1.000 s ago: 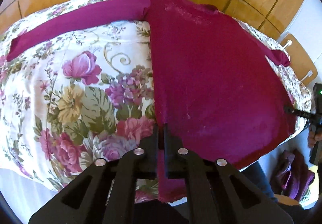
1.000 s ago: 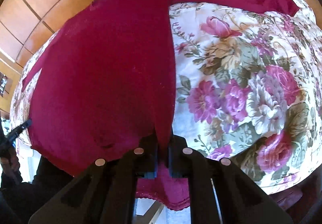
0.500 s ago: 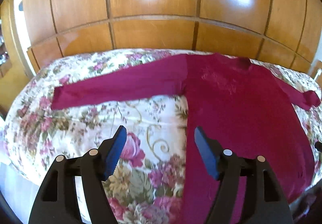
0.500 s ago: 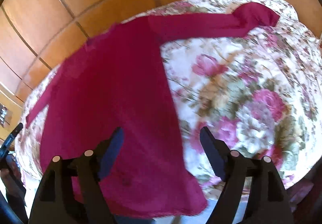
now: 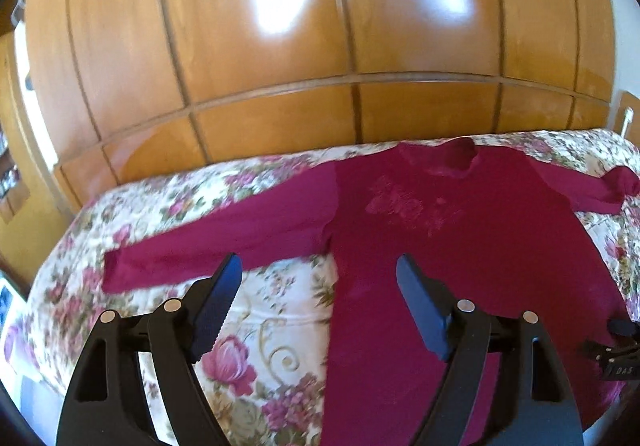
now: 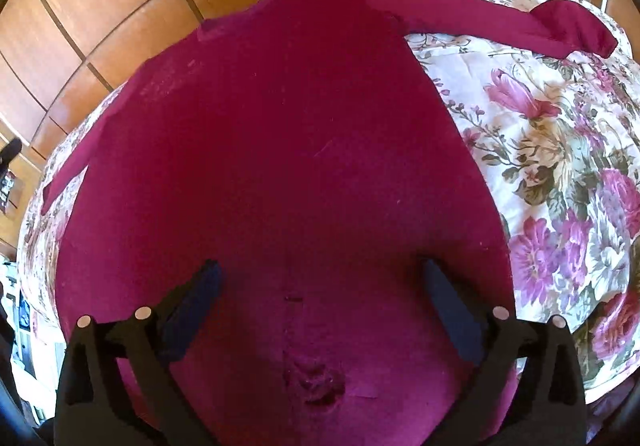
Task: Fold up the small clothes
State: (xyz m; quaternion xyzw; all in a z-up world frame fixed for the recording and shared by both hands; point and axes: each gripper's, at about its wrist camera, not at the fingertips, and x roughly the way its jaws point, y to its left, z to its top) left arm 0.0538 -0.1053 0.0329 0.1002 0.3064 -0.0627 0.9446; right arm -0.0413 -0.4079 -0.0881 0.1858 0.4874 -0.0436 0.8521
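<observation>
While nothing is gripped: both tools hang over the laid-out garment, jaws parting, so the fold itself is not yet begun.
Left sleeve [image 5: 216,242]: stretched flat across the flowered bed cover [image 5: 256,350], pointing away from the body of the top.
Left hand-held gripper [image 5: 320,306]: released and widening further, nothing between its pads; it hovers above the cover just beside the garment's side edge.
Magenta top [image 6: 280,149]: spread face up on the bed, neckline toward the wooden wardrobe [image 5: 280,45], hem toward the viewer.
Right hand-held gripper [image 6: 320,306]: jaws parting to full width over the lower middle of the top, cloth below them but not pinched.
Hem pucker [image 6: 316,382]: a small crumpled patch sits just in front of that gripper.
Right sleeve [image 6: 492,25]: reaches out sideways, its cuff doubled over.
Risk, by my reading: folding over the pucker or the doubled cuff would trap creases; a one-layer pinch could drag the top askew.
</observation>
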